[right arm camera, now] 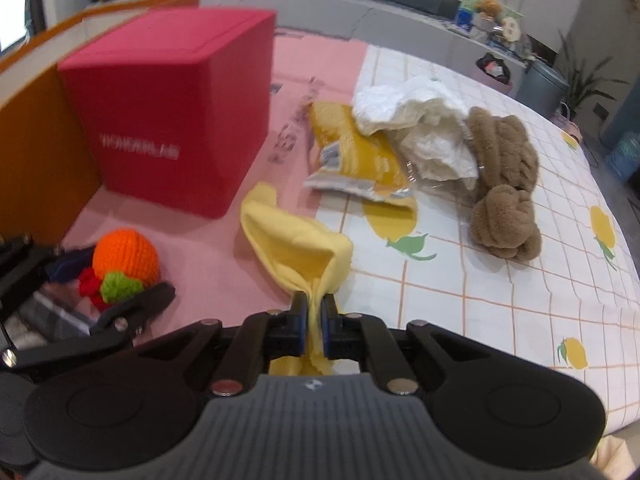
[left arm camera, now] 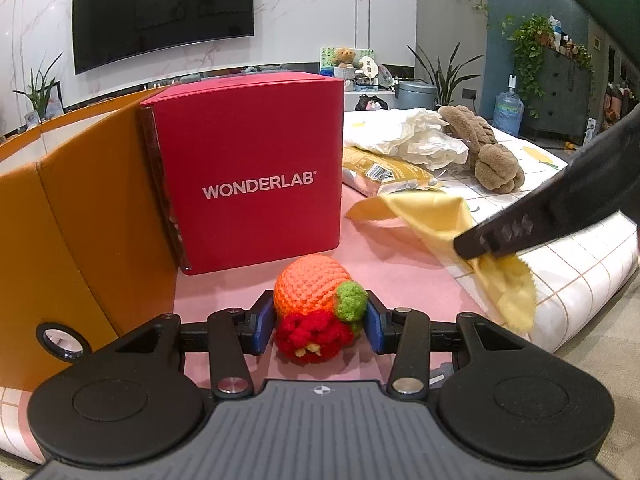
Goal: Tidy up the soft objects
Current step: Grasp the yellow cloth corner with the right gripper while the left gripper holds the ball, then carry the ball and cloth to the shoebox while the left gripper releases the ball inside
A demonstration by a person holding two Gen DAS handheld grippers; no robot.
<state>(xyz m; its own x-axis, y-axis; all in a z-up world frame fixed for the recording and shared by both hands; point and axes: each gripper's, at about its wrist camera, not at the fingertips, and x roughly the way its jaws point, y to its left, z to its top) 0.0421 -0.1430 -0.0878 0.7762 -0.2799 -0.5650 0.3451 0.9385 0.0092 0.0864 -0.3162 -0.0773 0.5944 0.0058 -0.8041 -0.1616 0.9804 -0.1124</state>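
1. The bed surface (right arm camera: 500, 312) takes most of both views. One part of it is pink and the other part is white with a grid and lemon prints.
2. An orange padded wall (left arm camera: 80, 216) stands along the left side of the bed.
3. A red box (left arm camera: 256, 168) with the word WONDERLAB stands upright on the pink part, just beside this wall.
4. A brown plush knot (right arm camera: 504, 184) lies on the white part, well apart from the box. It touches a crumpled white plastic bag (right arm camera: 420, 128).
5. A yellow snack packet (right arm camera: 356, 160) lies flat, partly under the white bag, between the box and the plush knot.
6. The yellow cloth (right arm camera: 296, 248) is lifted at one end and sags toward the pink surface near the box. The right gripper (right arm camera: 314, 312) is closed on its bunched edge, and a short piece of cloth hangs out behind the pads.
7. The crochet fruit toy (left arm camera: 316, 308), orange with a green tuft and a red part, rests on the pink surface in front of the box. The left gripper (left arm camera: 320, 320) is half closed around it, and both blue pads (left arm camera: 262, 326) touch its sides.
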